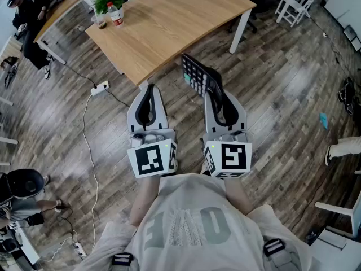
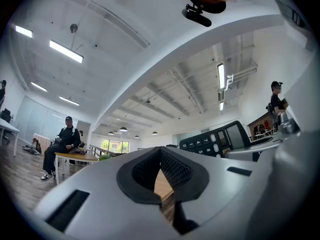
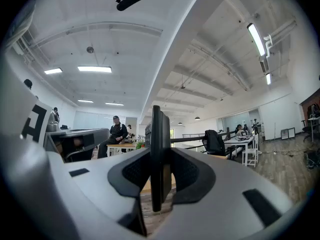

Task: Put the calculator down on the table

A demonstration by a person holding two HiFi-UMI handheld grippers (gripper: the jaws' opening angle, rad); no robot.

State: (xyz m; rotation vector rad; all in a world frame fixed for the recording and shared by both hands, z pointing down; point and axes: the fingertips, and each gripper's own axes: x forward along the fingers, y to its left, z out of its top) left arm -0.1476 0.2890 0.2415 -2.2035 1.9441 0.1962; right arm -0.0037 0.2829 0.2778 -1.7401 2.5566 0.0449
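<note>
Calculator (image 1: 198,75) by the table's (image 1: 169,21) near edge; bottle (image 1: 115,14) and plant (image 1: 106,1) on its left corner.

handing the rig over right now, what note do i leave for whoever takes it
Left gripper: shut, nothing between its jaws, held beside the right one.
Right gripper: shut on the black rectangular calculator, which stands on edge between the jaws with its keys facing the left gripper.
Light wooden table: just ahead. The calculator is in the air by the table's near edge, not resting on it.
Done: the calculator is in hand and at the table.
Left: bring it over the tabletop, lay it down, open the right jaws and draw back.
</note>
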